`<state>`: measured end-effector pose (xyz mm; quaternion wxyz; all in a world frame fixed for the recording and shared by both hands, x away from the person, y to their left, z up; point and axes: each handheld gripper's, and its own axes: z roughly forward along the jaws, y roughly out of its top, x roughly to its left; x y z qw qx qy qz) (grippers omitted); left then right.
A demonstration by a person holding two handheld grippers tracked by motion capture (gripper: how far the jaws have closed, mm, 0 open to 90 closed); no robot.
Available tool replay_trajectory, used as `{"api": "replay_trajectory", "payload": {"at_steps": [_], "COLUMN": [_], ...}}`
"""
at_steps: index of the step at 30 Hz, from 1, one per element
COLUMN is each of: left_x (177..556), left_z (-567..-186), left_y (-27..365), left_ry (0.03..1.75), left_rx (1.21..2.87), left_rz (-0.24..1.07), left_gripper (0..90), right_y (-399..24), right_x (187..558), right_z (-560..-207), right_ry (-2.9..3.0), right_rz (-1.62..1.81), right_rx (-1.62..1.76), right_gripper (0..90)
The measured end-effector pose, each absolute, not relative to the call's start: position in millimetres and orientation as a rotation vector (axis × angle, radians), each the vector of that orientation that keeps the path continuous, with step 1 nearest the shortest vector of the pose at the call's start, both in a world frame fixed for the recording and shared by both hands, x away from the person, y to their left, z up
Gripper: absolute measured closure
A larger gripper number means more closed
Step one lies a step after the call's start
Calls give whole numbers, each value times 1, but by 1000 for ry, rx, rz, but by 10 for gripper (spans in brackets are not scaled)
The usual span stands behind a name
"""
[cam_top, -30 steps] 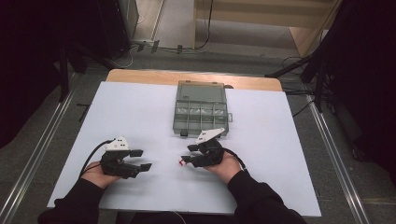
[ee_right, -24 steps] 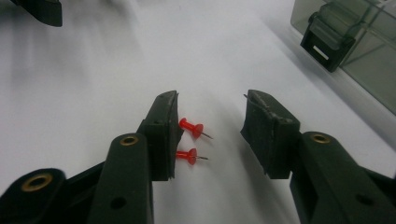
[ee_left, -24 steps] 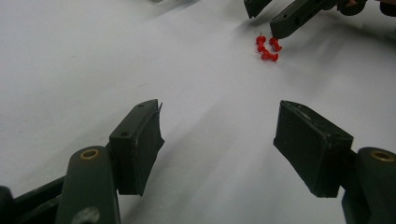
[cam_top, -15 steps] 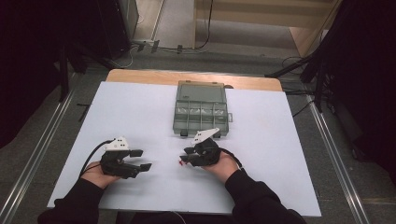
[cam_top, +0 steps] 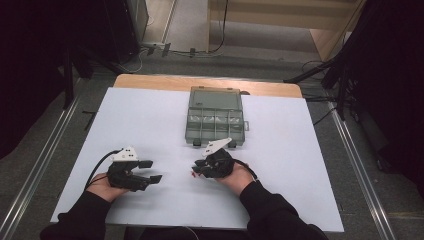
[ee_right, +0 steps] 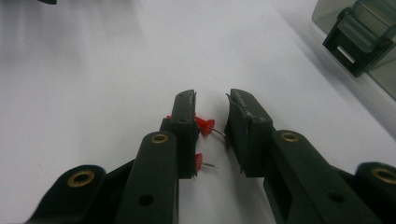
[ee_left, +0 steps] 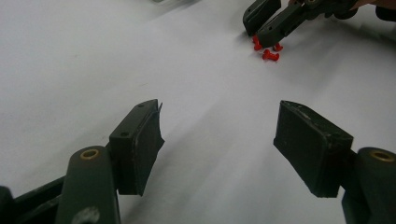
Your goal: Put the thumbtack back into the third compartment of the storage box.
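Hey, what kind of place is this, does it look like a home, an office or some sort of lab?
Probably a lab or recording workspace: a white-covered table framed by metal rails, cables on the floor, dark curtains at the sides, and a clear compartment box laid out.

A lab or recording workspace, not a home. A wooden table (cam_top: 150, 81) is covered with a plain white sheet (cam_top: 150, 120) and stands on a grey floor (cam_top: 75, 107). Metal rails (cam_top: 40, 165) run along the floor at both sides of the table. Black curtains (cam_top: 30, 65) hang at the left and right, closing in the space. Loose cables (cam_top: 310, 67) trail over the floor behind the table, near a power strip (cam_top: 156, 46). A pale wooden frame (cam_top: 330, 40) stands at the back.
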<state>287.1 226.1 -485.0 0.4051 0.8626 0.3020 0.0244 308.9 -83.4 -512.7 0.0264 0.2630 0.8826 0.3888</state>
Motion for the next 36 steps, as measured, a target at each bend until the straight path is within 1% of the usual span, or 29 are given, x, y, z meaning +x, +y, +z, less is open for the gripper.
{"api": "replay_trajectory", "payload": {"at_steps": [3,8,22,36], "left_x": [287,287,287,287], "left_z": [-484,-485,-486,-486], "left_y": [226,226,227,227], "left_ry": [762,763,762,764], "left_rx": [2191,2188,2175,2182], "left_rz": [60,60,56,53], "left_gripper": [307,307,307,307], "right_y": [-83,-82,-83,-93], "right_x": [308,309,316,320], "right_z": [-513,-513,-512,-502], "right_ry": [2725,2720,2753,2710], "right_rz": [1194,1183,1202,1232], "right_rx": [805,797,880,942], "right_gripper": [759,827,839,838]}}
